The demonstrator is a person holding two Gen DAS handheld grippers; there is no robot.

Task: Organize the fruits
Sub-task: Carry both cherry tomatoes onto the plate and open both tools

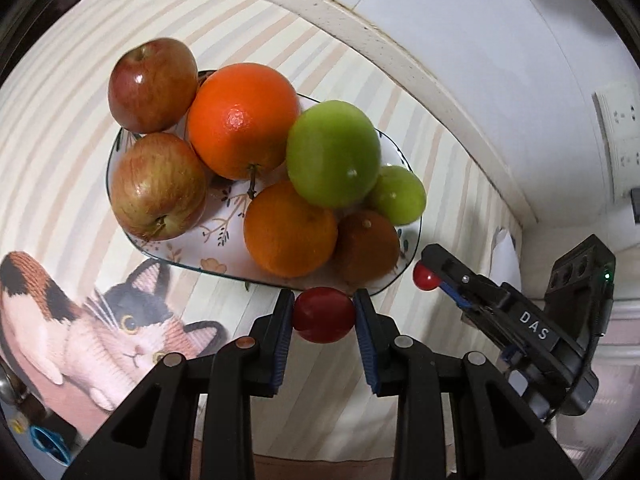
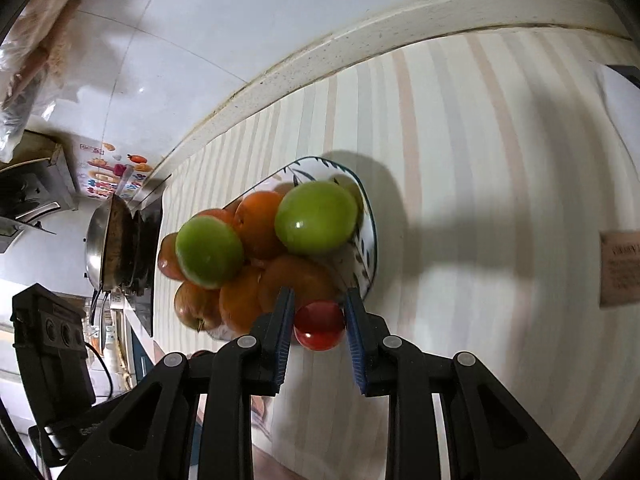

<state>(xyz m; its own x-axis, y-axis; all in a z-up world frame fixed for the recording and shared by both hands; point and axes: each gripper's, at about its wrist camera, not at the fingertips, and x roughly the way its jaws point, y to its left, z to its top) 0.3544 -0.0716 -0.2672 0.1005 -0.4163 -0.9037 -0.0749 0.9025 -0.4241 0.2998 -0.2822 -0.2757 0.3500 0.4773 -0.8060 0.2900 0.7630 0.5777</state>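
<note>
Fruits fill a plate [image 1: 188,258] on a striped tablecloth [image 1: 60,128], and each gripper carries one more small red fruit. Nearest in the left wrist view, the left gripper [image 1: 323,322] is clamped on a red fruit [image 1: 323,314], its blue pads pressing both sides, just short of the plate's near rim. To the right of it the right gripper [image 1: 430,278] comes in from the side, gripping a second red fruit [image 1: 426,276] just beside the plate's edge.

On the plate, nearest the left gripper, lie an orange [image 1: 290,230] and a brownish orange [image 1: 366,246], touching each other. Behind them a large green fruit [image 1: 334,154] rests on top, with a smaller green fruit [image 1: 398,194] beside it at the right rim. A second bright orange [image 1: 242,120] sits at the middle. Two apples [image 1: 158,186] occupy the left side, the farther apple [image 1: 152,84] overhanging the far rim. A cat picture [image 1: 120,332] shows on the cloth to the left, near the plate.

In the right wrist view, the right gripper [image 2: 319,326] pinches its red fruit [image 2: 319,325] over the plate's near end [image 2: 370,240]. Beyond lie oranges [image 2: 260,220], two green fruits [image 2: 316,216] and apples [image 2: 196,306]. Farther left stands a steel pan [image 2: 96,248]; a white wall [image 2: 240,20] rises behind the table.
</note>
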